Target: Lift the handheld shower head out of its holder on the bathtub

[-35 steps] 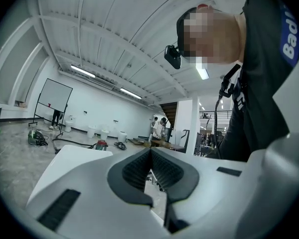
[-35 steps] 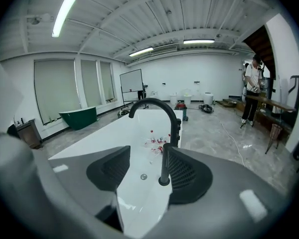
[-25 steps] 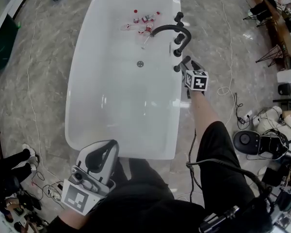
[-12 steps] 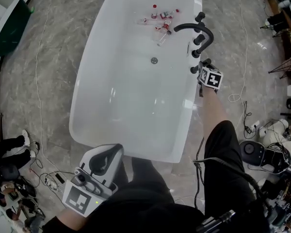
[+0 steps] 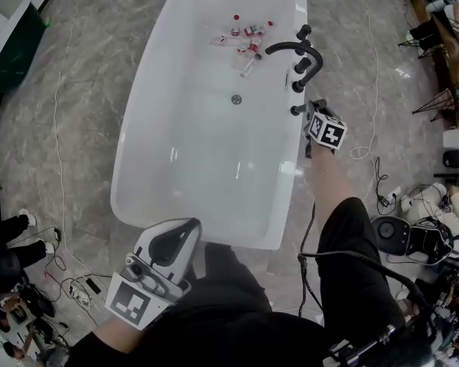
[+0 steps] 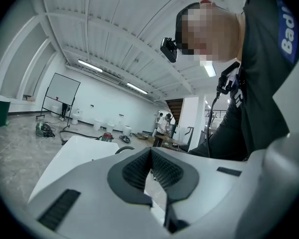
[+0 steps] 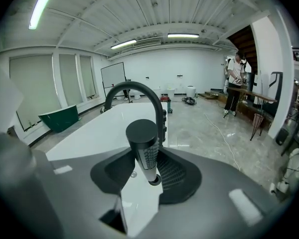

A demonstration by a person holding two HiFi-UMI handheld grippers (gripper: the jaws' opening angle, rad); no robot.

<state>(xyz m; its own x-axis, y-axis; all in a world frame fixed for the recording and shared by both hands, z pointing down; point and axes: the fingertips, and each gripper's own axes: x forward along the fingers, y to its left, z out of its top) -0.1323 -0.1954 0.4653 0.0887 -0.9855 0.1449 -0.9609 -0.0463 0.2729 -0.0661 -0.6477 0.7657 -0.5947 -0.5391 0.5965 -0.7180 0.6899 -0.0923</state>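
Note:
The black handheld shower head [image 7: 145, 151] stands upright in its holder on the white bathtub's right rim [image 5: 298, 140], nearest of the row of black fittings [image 5: 294, 110]. My right gripper [image 5: 307, 113] reaches it from the near side. In the right gripper view [image 7: 147, 176] the jaws are closing with the shower head between them: its lower end lies against the right pad and a gap shows at the left pad. My left gripper [image 5: 176, 239] hangs shut and empty near the tub's near end, its pads [image 6: 139, 171] meeting at the tip.
A black arched faucet [image 5: 291, 48] and knobs stand on the rim beyond the shower head. Small bottles [image 5: 249, 37] lie in the tub's far end, past the drain [image 5: 236, 99]. Cables cross the marble floor [image 5: 61, 128]. Equipment stands at the right [image 5: 413, 232].
The right gripper has stayed at the tub's rim around the shower head while the head view swung. The left gripper has shifted a little beside the person's body.

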